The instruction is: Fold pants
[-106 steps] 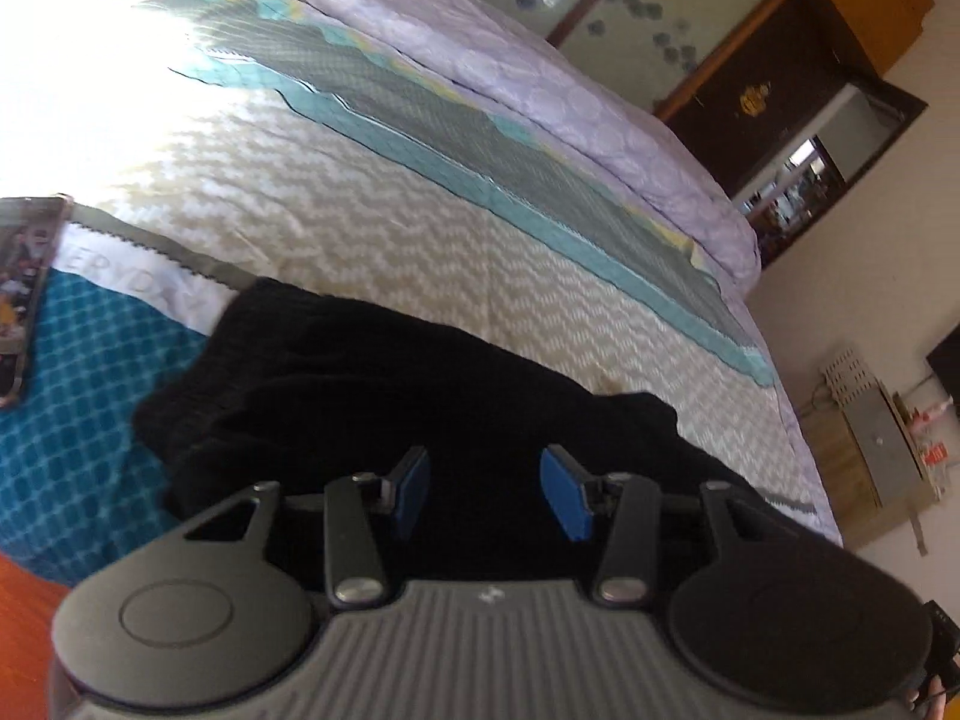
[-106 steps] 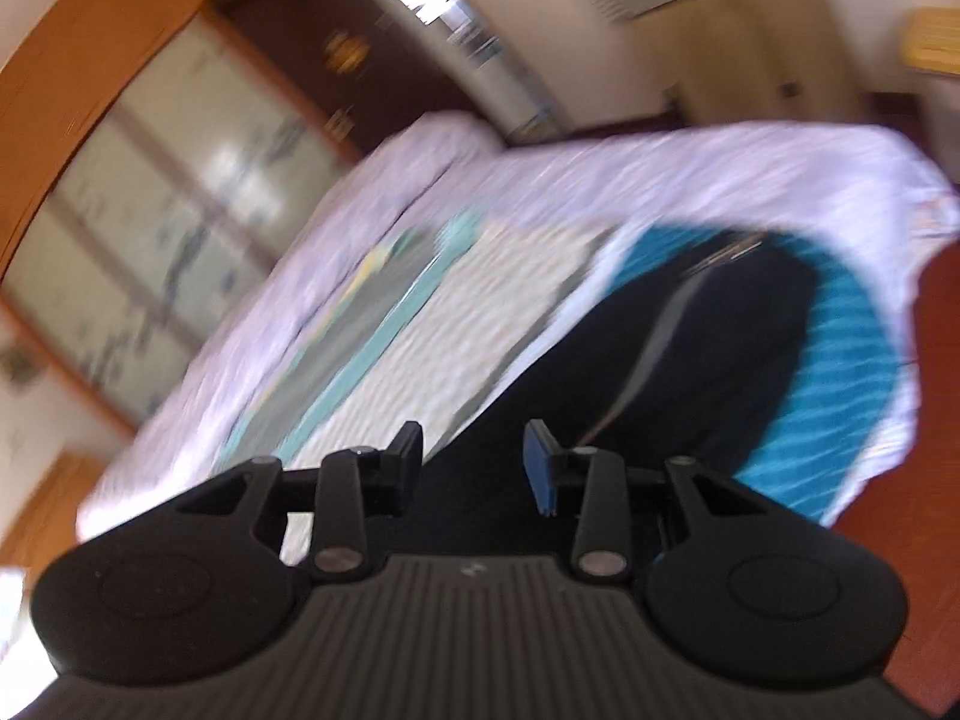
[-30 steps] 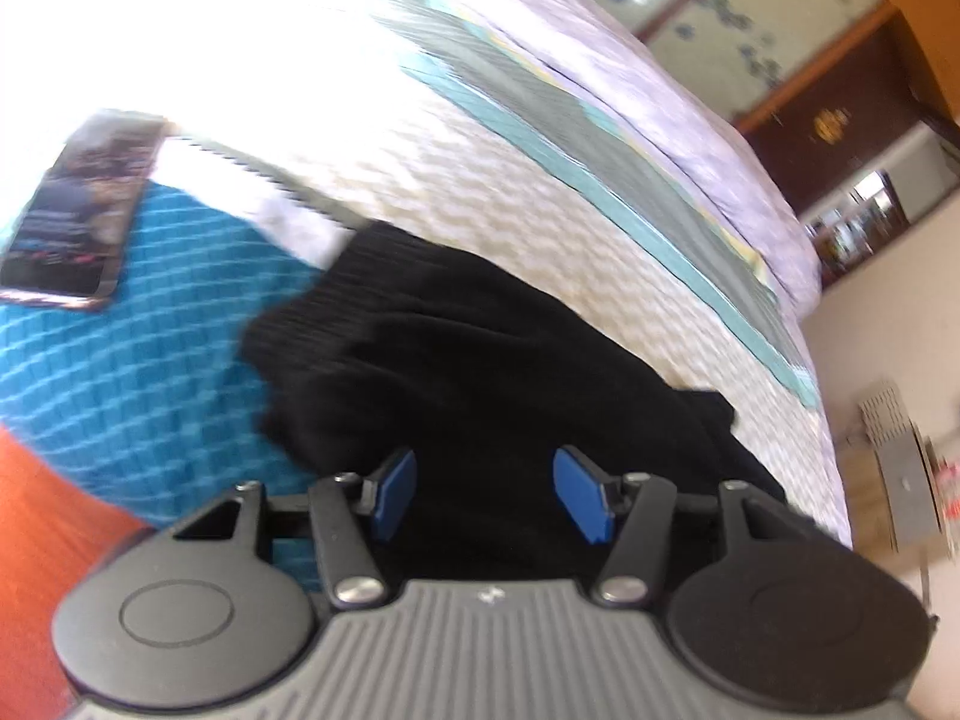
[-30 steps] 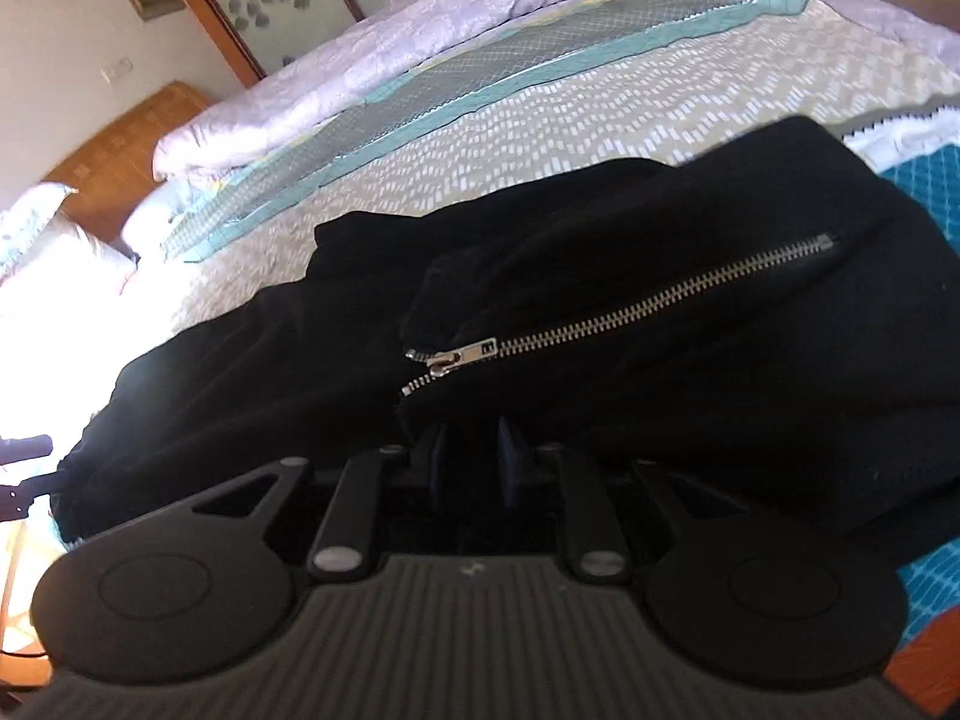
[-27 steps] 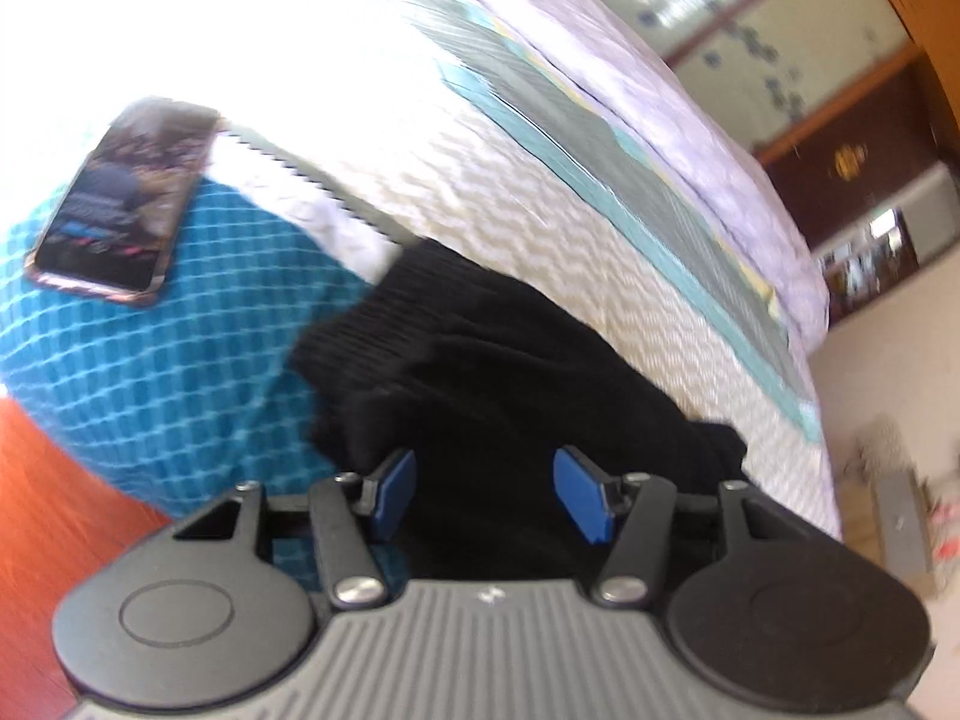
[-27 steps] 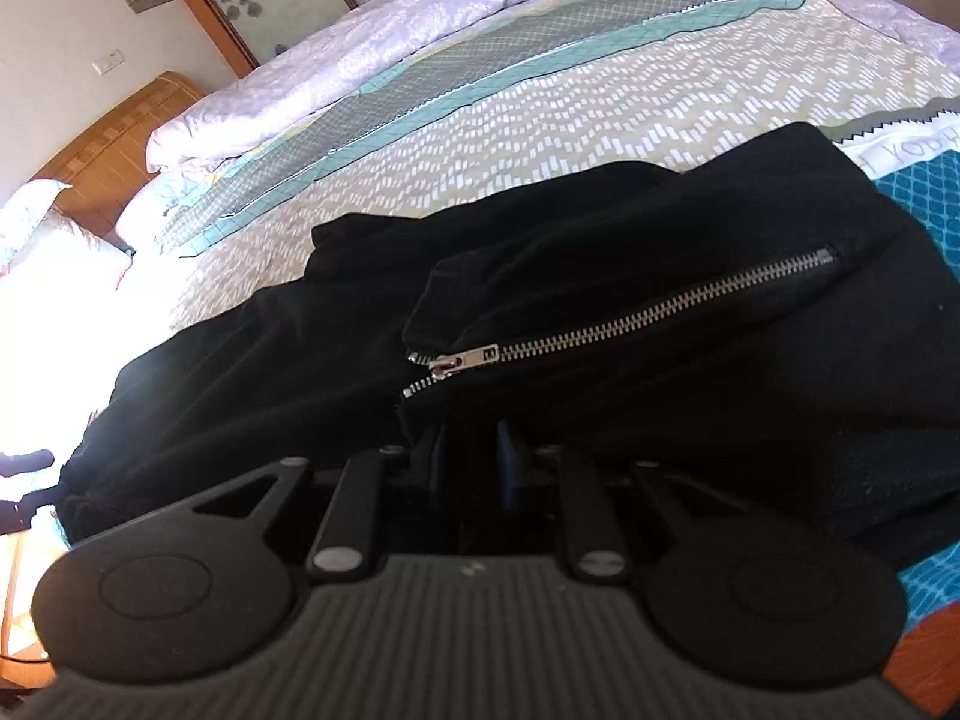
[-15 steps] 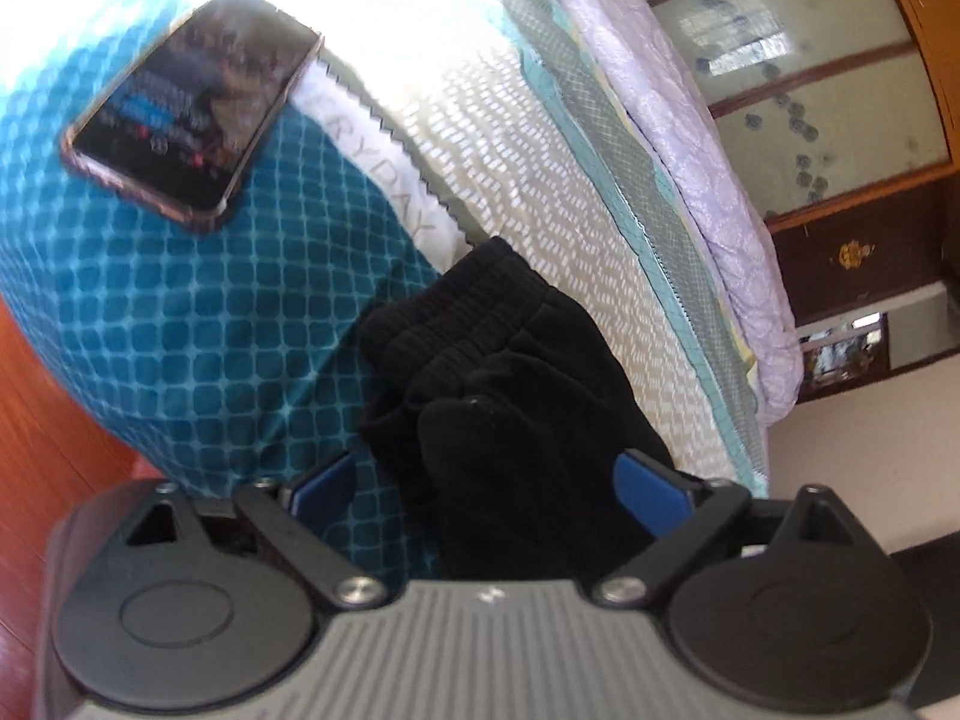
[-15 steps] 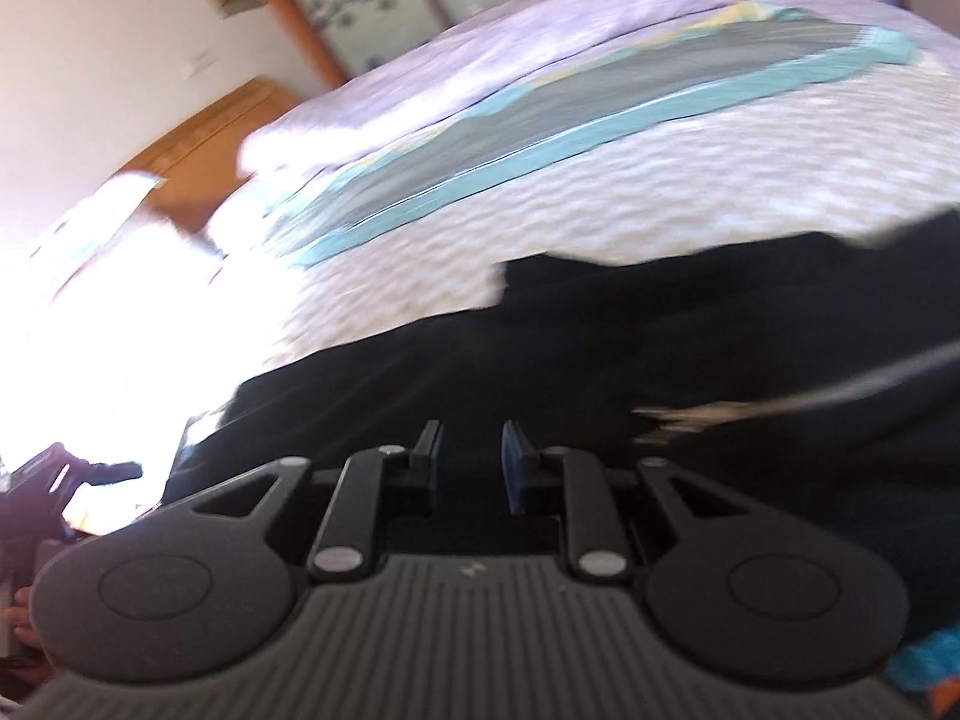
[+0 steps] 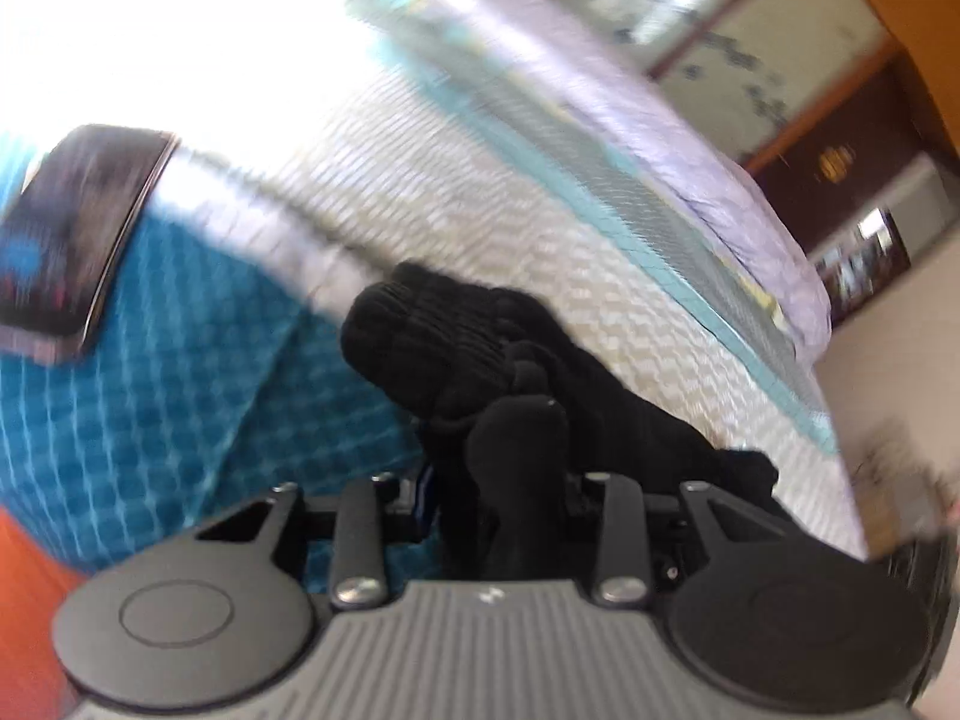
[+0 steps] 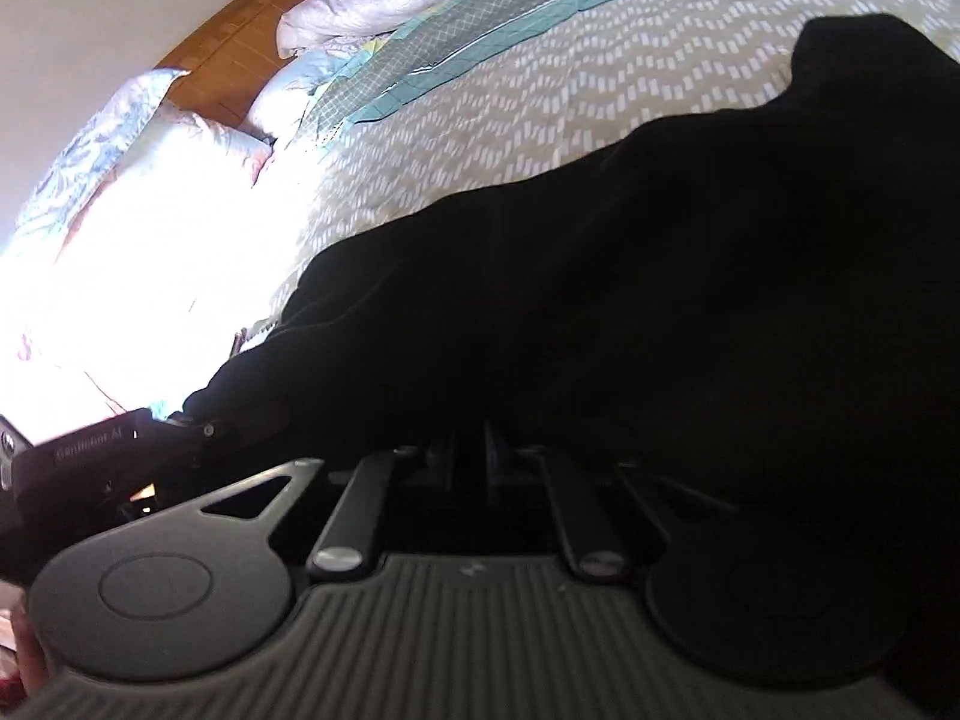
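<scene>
We've got the black pants [image 10: 630,276] on the bed [image 10: 540,96]. Left gripper [image 9: 498,480] jaws just closed on a bunched cuff; right gripper [image 10: 471,456] jaws pinch fabric. Lift both evenly, keep tension, lay edges aligned.

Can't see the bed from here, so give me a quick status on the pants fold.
Left gripper just closed on the pants cuff. Right gripper shut on black fabric. Phone lies left of the cuff, apart from it.
</scene>
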Action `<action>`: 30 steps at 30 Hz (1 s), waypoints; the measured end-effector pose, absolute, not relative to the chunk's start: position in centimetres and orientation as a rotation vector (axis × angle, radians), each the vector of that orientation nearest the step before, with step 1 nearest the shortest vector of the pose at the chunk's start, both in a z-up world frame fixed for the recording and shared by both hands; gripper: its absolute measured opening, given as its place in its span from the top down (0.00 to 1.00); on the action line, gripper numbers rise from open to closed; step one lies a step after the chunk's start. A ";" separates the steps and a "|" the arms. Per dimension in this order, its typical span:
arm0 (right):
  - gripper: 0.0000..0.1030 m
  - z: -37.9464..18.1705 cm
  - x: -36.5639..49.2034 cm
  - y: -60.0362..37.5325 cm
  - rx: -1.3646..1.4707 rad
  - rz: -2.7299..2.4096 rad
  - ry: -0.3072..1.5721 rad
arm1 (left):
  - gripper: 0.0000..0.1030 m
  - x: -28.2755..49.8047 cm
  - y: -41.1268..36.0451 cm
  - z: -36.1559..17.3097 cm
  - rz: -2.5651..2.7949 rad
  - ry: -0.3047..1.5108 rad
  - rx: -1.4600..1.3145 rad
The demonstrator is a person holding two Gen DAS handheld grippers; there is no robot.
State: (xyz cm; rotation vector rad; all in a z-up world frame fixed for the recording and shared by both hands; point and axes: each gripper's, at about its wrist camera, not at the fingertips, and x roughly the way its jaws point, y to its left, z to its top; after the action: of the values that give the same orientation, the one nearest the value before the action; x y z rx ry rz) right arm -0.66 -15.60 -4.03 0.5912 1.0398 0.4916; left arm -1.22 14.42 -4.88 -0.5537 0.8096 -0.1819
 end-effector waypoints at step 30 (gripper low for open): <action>0.35 0.2 -8.3 -27.3 0.616 0.324 0.787 | 0.10 -6.5 6.0 1.3 -0.455 0.769 -0.188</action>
State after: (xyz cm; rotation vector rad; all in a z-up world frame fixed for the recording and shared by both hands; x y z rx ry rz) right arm -8.29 -27.26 0.23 0.6157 0.7871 0.3239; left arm -6.47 6.05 1.33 -0.1884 0.7690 -0.4546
